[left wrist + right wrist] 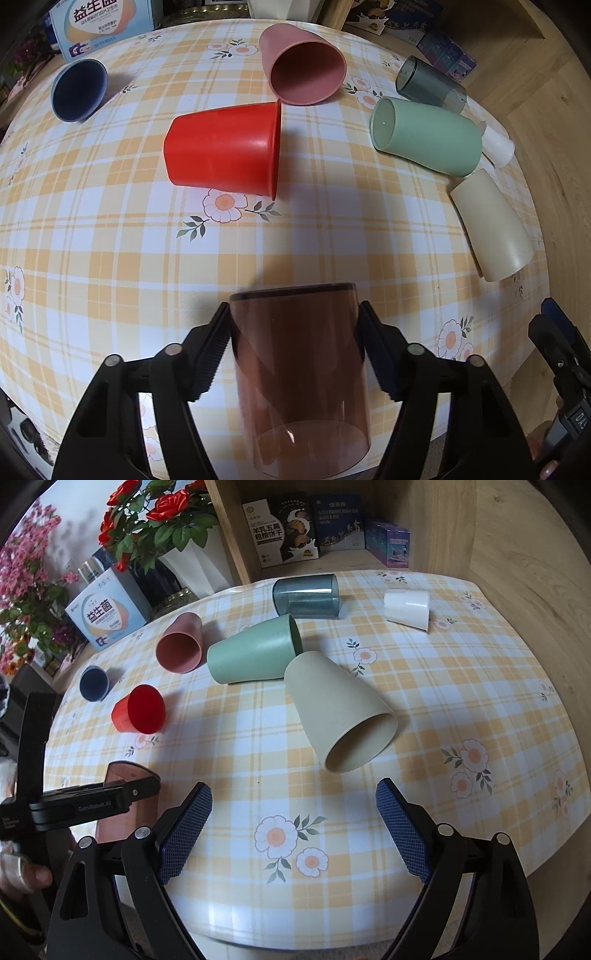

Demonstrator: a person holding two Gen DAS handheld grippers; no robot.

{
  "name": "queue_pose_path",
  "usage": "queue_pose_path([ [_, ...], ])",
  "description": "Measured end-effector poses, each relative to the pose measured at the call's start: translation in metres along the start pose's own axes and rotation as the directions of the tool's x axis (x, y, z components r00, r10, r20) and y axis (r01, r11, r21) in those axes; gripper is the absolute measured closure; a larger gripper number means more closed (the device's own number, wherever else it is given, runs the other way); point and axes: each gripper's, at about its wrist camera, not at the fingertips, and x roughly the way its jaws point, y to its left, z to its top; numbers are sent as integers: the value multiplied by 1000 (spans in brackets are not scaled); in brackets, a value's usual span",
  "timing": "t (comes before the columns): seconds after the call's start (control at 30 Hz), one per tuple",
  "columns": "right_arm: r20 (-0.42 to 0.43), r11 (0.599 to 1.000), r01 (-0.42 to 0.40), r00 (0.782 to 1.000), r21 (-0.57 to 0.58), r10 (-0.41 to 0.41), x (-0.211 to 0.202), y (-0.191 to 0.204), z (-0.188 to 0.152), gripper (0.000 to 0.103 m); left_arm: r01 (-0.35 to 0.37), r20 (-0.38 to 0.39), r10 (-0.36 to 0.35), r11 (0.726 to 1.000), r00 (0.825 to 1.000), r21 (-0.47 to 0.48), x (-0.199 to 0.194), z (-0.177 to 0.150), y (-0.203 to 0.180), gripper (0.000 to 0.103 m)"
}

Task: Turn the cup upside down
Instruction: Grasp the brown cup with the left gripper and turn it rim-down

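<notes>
Table: a round top under a cloth (332, 746) of orange and white checks with printed daisies
Room: wooden shelving behind the table with boxes (295, 528) on it; red roses (155, 513) in a white vase and a blue and white box (107, 609) stand at the far edge
Brown cup: a clear brown cup (299, 369) near the front edge of the table, on the left side
Which way it points: its long axis runs straight away from the left wrist camera, the closed base far from the lens and the open mouth toward it; whether it touches the cloth I cannot tell
Left gripper (293, 354): fingers closed onto the brown cup, one pad pressed on each side of its wall
Right gripper (293, 830): fingers spread wide with nothing between them, above the near edge of the cloth
Other cups: red (221, 147), pink (303, 66), navy (77, 90), green (424, 134), grey clear (428, 83), cream (491, 225) and white (406, 609), all lying on their sides
</notes>
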Motion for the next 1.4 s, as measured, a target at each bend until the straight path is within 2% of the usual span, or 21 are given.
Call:
queue_pose_path([
  [0.77, 5, 1000, -1, 1000, -12, 1, -13, 9, -8, 16, 5, 43, -4, 1000, 999, -8, -22, -15, 14, 41],
  [1.03, 6, 1000, -4, 1000, -15, 4, -14, 12, -8, 16, -6, 103, 6, 1000, 995, -2, -45, -27, 30, 41],
  [1.4, 50, 996, 27, 998, -89, -22, -26, 32, -7, 16, -24, 195, 25, 1000, 981, -7, -77, -39, 57, 42],
])
